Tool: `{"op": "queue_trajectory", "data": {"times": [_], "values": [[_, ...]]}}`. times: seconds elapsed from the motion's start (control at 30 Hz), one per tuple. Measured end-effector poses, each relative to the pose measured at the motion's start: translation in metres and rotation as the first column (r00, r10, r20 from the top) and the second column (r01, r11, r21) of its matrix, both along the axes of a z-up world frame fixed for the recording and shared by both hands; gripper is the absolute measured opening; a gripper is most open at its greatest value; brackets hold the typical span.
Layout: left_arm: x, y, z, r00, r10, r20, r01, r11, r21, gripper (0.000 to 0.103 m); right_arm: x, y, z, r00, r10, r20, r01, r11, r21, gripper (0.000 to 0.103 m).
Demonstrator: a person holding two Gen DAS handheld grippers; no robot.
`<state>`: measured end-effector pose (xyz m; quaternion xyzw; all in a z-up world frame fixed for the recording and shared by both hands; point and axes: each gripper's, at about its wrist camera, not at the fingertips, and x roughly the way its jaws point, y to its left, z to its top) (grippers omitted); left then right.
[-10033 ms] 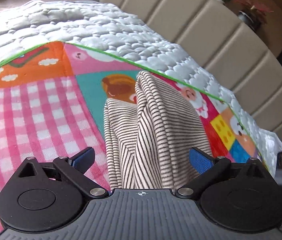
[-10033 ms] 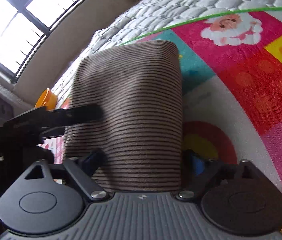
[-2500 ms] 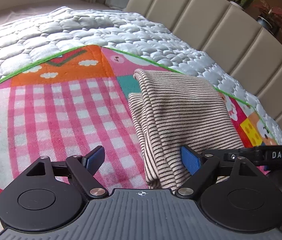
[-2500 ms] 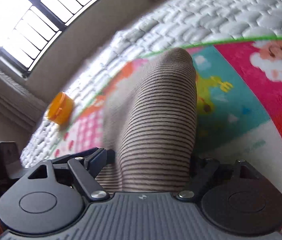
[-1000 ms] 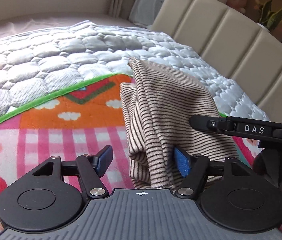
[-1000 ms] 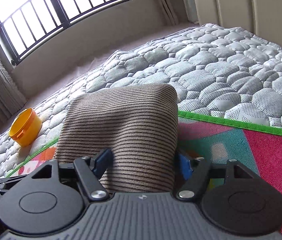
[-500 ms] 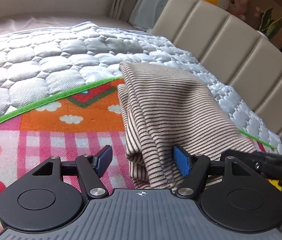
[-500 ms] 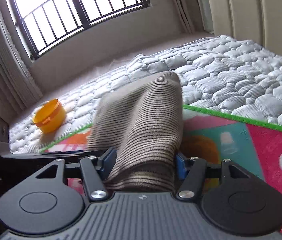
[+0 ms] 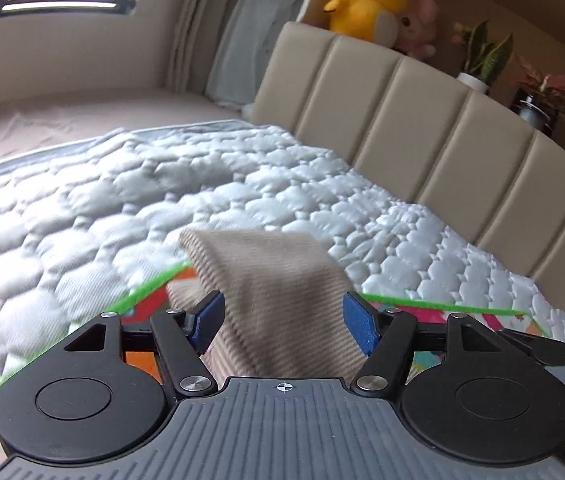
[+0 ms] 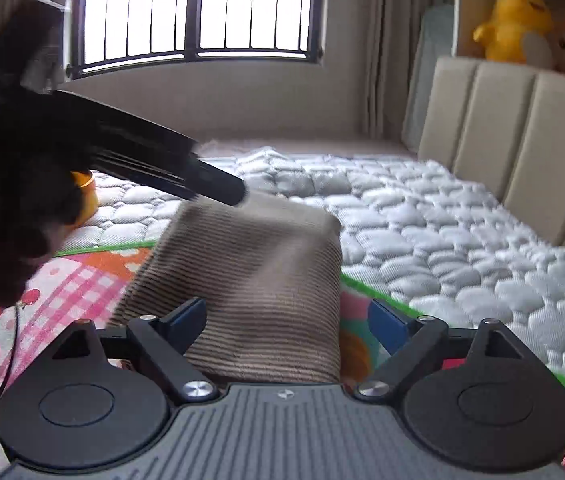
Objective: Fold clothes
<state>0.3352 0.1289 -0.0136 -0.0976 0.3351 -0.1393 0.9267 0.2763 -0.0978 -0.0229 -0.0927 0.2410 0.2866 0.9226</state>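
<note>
Left gripper (image 9: 283, 321): blue pads (image 9: 207, 322) stand wide apart, and the folded striped garment (image 9: 270, 300) runs up between them; cloth fills most of the gap and appears to brush the left pad, but I cannot tell whether any layer is actually pinched, since the near end of the fabric disappears under the gripper body. Right gripper (image 10: 289, 323): jaws likewise spread wide. The striped garment (image 10: 258, 276) lies between them, close against the left pad, with a clear gap to the right pad (image 10: 386, 326); no firm grip visible here either. Garment is a beige, finely dark-striped bundle, folded into a thick rectangular pad with a rounded far edge. It straddles the green-trimmed border of the colourful play mat (image 10: 78, 276), its far end reaching over the white quilted mattress (image 10: 442, 232). Both views are motion-blurred on the cloth, so the stripe detail is soft. In the right wrist view the other gripper's black finger (image 10: 186, 176) crosses from the upper left, its tip at the garment's far left corner; contact uncertain. An orange cup (image 10: 86, 196) sits on the mattress behind that finger, mostly hidden. Beige padded headboard (image 9: 442, 120) at right, yellow plush duck (image 9: 366, 0) above it, barred window (image 10: 198, 12) beyond the bed.
</note>
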Motion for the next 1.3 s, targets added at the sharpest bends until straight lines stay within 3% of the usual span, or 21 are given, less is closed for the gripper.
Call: {"op": "queue_trajectory", "data": {"times": [0.07, 0.13, 0.23, 0.33, 0.43, 0.6, 0.73, 0.83, 0.87, 1.0, 1.1, 1.17, 1.3], "values": [[0.023, -0.004, 0.004, 0.999, -0.042, 0.005, 0.042, 0.999, 0.03, 0.07, 0.0, 0.013, 0.003, 0.998, 0.05, 0.024, -0.05, 0.999, 0.009, 0.103], [0.046, -0.008, 0.005, 0.997, -0.075, -0.003, 0.075, 0.995, 0.062, 0.069, 0.012, 0.026, -0.004, 0.996, 0.083, -0.034, -0.083, 0.997, 0.01, 0.103], [0.07, -0.003, -0.024, 0.994, -0.043, -0.096, 0.052, 0.994, 0.099, 0.073, 0.037, 0.043, -0.028, 0.984, 0.07, -0.162, -0.076, 0.997, -0.032, 0.103], [0.073, -0.003, -0.038, 0.995, -0.046, -0.088, 0.055, 0.993, 0.103, 0.079, 0.048, 0.052, -0.035, 0.979, 0.057, -0.196, -0.072, 0.995, -0.07, 0.103], [0.073, -0.006, -0.043, 0.997, -0.036, -0.067, 0.044, 0.992, 0.122, 0.083, 0.049, 0.055, -0.029, 0.976, 0.046, -0.214, -0.07, 0.992, -0.103, 0.103], [0.059, -0.002, -0.032, 0.999, 0.013, -0.049, -0.01, 0.997, 0.076, 0.082, 0.009, 0.023, 0.013, 0.978, 0.063, -0.197, -0.065, 0.998, -0.004, 0.103], [-0.008, 0.003, 0.003, 0.995, 0.097, -0.026, -0.095, 0.992, 0.083, 0.082, -0.056, -0.014, 0.047, 0.993, 0.023, -0.119, -0.02, 0.999, 0.029, 0.103], [-0.088, -0.003, 0.032, 0.988, 0.154, 0.01, -0.154, 0.983, 0.105, 0.097, -0.106, -0.041, 0.066, 0.997, -0.038, -0.064, 0.041, 0.998, 0.047, 0.103], [-0.115, -0.006, 0.041, 0.985, 0.173, 0.02, -0.174, 0.979, 0.102, 0.097, -0.122, -0.046, 0.072, 0.997, -0.056, -0.047, 0.058, 0.997, 0.046, 0.103], [-0.219, -0.022, 0.066, 0.964, 0.264, 0.027, -0.264, 0.964, 0.007, 0.103, -0.17, -0.066, 0.066, 0.996, -0.087, -0.018, 0.087, 0.995, 0.048, 0.103], [-0.27, -0.042, 0.057, 0.941, 0.336, 0.036, -0.337, 0.942, 0.003, 0.103, -0.183, -0.078, 0.041, 0.994, -0.094, -0.063, 0.098, 0.993, 0.062, 0.103], [-0.286, -0.058, 0.037, 0.925, 0.376, 0.056, -0.379, 0.924, 0.056, 0.103, -0.189, -0.085, 0.024, 0.991, -0.109, -0.083, 0.114, 0.992, 0.056, 0.103], [-0.294, -0.075, 0.018, 0.919, 0.382, 0.098, -0.394, 0.901, 0.182, 0.103, -0.186, -0.095, 0.018, 0.977, -0.198, -0.081, 0.203, 0.977, 0.059, 0.103]]}}
